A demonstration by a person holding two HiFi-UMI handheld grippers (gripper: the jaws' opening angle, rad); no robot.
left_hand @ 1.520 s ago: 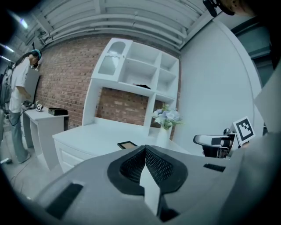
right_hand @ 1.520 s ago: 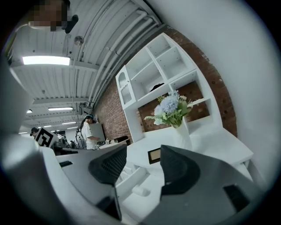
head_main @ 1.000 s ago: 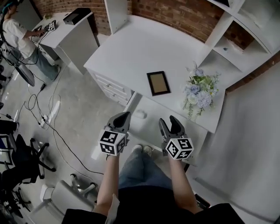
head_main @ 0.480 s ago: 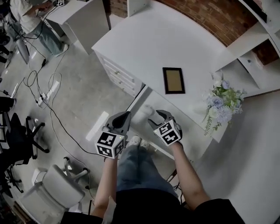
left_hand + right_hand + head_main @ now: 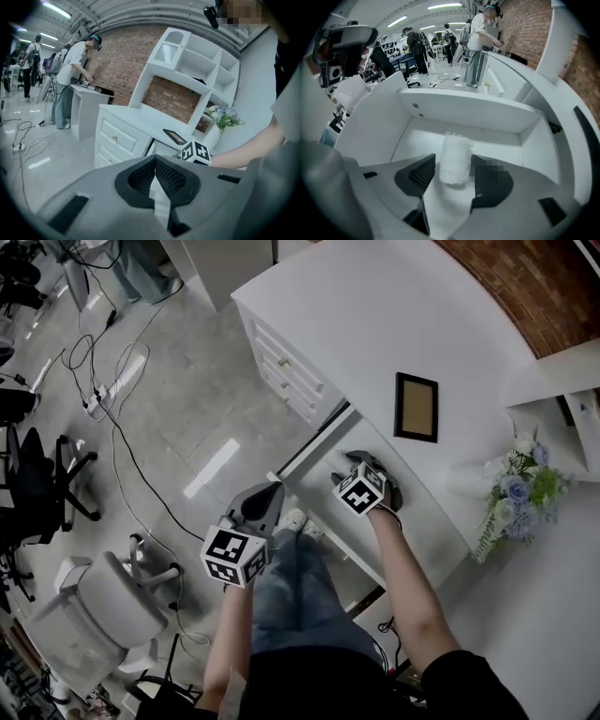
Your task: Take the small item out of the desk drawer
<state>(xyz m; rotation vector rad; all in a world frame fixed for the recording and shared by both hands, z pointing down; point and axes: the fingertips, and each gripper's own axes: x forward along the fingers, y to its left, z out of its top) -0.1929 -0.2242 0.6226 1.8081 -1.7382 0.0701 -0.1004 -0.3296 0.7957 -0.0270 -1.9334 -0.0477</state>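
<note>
The desk drawer (image 5: pixel 311 468) stands pulled out under the white desk (image 5: pixel 375 324). My right gripper (image 5: pixel 345 468) reaches down into it. In the right gripper view a small white fuzzy roll (image 5: pixel 452 145) lies on the drawer floor (image 5: pixel 497 145) between my right gripper's (image 5: pixel 453 161) jaws, which are open, with a thin gap on the left side. The head view does not show the roll. My left gripper (image 5: pixel 271 489) hangs shut over the person's legs, left of the drawer, and holds nothing (image 5: pixel 154 157).
A dark picture frame (image 5: pixel 416 407) and a vase of flowers (image 5: pixel 516 498) stand on the desk. A stack of closed side drawers (image 5: pixel 286 376) is left of the open one. Cables (image 5: pixel 112 381) and office chairs (image 5: pixel 103 601) are on the floor. People (image 5: pixel 70 79) stand at a far desk.
My right gripper has moved forward and down into the open drawer, round the white roll. The left gripper has kept its place, still shut.
</note>
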